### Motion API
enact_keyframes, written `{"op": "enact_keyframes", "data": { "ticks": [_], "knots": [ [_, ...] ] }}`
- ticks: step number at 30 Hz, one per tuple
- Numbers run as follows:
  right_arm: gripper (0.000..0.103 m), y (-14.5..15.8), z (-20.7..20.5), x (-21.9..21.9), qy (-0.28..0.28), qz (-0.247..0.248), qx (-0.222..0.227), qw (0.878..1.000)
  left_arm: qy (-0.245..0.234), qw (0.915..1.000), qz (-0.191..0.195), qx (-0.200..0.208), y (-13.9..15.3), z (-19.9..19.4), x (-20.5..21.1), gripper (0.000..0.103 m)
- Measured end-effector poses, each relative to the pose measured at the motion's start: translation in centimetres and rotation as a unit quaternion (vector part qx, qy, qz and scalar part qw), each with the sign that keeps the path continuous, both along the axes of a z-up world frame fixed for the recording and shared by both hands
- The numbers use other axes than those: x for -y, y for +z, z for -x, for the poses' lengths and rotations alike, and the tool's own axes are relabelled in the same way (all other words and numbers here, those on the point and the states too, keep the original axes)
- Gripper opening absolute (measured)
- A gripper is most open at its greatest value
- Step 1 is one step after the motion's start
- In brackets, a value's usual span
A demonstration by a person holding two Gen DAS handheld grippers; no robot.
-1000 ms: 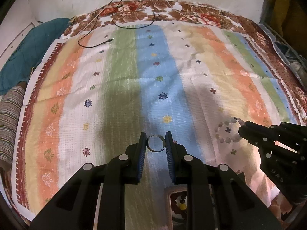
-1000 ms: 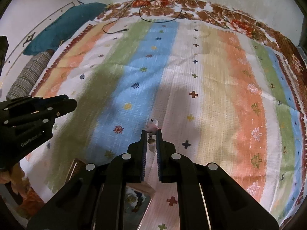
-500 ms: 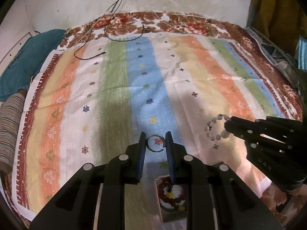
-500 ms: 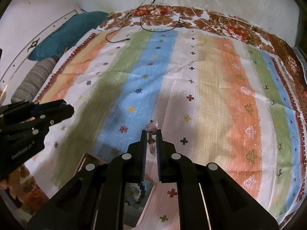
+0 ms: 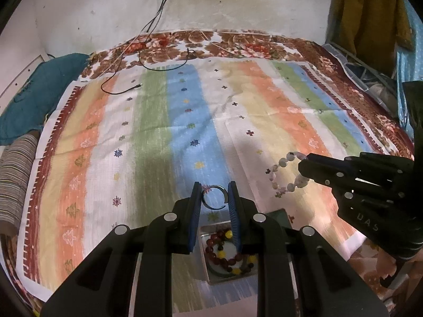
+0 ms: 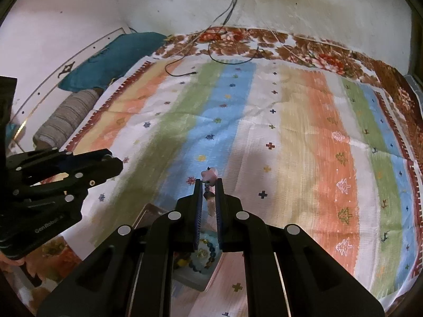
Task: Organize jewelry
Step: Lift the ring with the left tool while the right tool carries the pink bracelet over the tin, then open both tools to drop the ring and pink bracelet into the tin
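Note:
My left gripper point(image 5: 213, 195) is shut on an open metal cuff bangle point(image 5: 213, 196), held above the striped cloth. Below it an open jewelry box point(image 5: 211, 277) holds a dark red beaded bracelet point(image 5: 219, 251) with yellow beads. My right gripper point(image 6: 208, 185) is shut on a pale pink beaded bracelet point(image 6: 208, 175); in the left wrist view that bracelet point(image 5: 284, 174) hangs in a loop from the right gripper point(image 5: 302, 167). In the right wrist view the box point(image 6: 195, 266) lies under the fingers, and the left gripper point(image 6: 116, 163) shows at the left.
A striped, embroidered cloth point(image 5: 158, 137) covers a bed with a brown floral sheet point(image 5: 238, 42). A black cable point(image 5: 124, 89) lies at the far left. A teal pillow point(image 5: 31, 92) and a striped bolster point(image 5: 15, 174) lie at the left edge. A white wall stands behind.
Both grippers have pulled back and up with their jewelry still held. The box has come further into view under them, and more of the far wall shows.

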State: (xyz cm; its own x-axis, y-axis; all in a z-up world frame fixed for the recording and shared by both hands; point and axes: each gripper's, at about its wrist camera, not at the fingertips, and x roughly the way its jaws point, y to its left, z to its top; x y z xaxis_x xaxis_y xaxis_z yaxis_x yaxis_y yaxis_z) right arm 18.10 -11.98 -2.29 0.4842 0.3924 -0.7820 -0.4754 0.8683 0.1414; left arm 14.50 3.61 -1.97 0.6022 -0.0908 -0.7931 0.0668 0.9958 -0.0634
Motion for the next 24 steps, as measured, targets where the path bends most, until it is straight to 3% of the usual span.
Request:
{"op": "enact_keyframes", "data": {
  "ticks": [17, 24],
  "knots": [
    [0.010, 0.7, 3.6, 0.3, 0.028, -0.012, 0.009, 0.999, -0.008, 0.9995, 0.012, 0.028, 1.1, 3.2, 1.2, 0.020],
    [0.011, 0.0, 3.7, 0.5, 0.033, -0.024, -0.017, 0.999, -0.005, 0.9997, 0.008, 0.021, 0.7, 3.2, 1.3, 0.023]
  ]
}}
